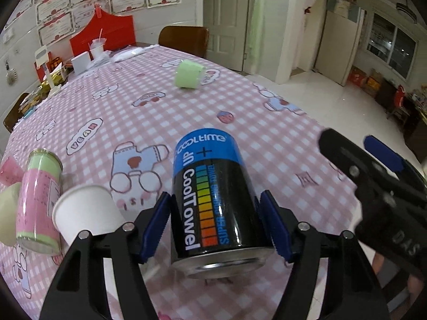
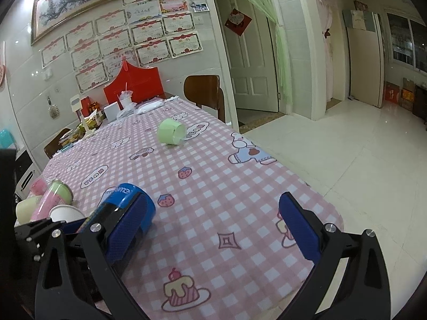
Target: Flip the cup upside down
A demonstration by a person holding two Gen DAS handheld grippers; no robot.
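My left gripper [image 1: 214, 226] is shut on a black and blue CoolTowel can [image 1: 213, 194], held tilted above the pink checked tablecloth [image 1: 133, 122]; the label reads upside down. The can also shows in the right wrist view [image 2: 125, 208], at the left behind my finger. My right gripper [image 2: 213, 229] is open and empty over the table's near right part; it shows in the left wrist view [image 1: 373, 186] at the right. A green cup [image 1: 189, 74] lies on its side far up the table, also in the right wrist view [image 2: 170, 133].
At the left stand a white paper cup [image 1: 85, 213], a pink and green can [image 1: 40, 200], a cream cup [image 1: 8, 213] and a pink cup [image 1: 9, 169]. Boxes and clutter [image 1: 80, 61] sit at the far end by a brown chair [image 1: 184, 40]. The table edge [image 2: 320, 194] drops off at the right.
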